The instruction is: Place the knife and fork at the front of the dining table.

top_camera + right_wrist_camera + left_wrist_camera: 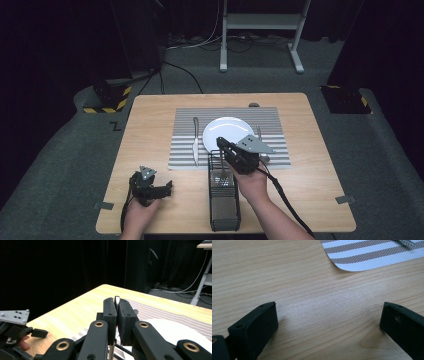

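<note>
Right tongs (117, 305): clamped on utensil handle (116, 300) standing upright above wire caddy (223, 200); placemat (182, 145) lies beyond. Left tongs (329, 322): open, empty, near surface's front-left corner.

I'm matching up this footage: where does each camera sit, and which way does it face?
High view: above the near edge, looking forward and down at the light wooden table; both forearms show.
Left gripper view: on the left gripper, facing the tabletop; open black jaws show.
Right gripper view: on the right gripper, facing level across the table; jaws clamp a thin metal utensil handle.
All share the grey striped placemat.
</note>
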A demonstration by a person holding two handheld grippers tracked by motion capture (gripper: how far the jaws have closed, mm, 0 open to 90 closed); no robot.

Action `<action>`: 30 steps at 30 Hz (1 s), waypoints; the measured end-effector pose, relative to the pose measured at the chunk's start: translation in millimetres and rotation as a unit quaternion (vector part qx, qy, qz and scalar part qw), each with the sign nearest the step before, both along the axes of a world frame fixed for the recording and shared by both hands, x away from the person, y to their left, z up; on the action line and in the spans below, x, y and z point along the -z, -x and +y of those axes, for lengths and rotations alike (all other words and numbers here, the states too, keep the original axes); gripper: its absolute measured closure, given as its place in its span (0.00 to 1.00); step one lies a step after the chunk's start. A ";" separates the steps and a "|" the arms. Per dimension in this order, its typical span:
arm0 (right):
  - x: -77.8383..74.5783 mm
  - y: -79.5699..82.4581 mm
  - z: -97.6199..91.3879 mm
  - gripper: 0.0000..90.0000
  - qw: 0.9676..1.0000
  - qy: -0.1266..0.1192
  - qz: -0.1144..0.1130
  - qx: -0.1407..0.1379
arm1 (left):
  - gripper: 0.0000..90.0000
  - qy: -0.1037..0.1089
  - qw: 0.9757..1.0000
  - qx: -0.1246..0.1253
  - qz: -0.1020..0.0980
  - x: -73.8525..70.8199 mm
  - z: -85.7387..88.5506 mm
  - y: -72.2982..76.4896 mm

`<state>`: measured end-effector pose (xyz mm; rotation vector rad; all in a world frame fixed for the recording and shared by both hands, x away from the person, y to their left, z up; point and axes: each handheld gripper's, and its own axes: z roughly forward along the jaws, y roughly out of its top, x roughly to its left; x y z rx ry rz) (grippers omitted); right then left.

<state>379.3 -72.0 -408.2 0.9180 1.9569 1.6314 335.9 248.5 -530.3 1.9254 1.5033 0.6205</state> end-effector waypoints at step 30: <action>-45.2 49.0 -29.7 0.97 0.990 -0.085 -0.113 0.004 | 0.02 0.000 1.000 0.000 0.000 0.0 -0.1 0.0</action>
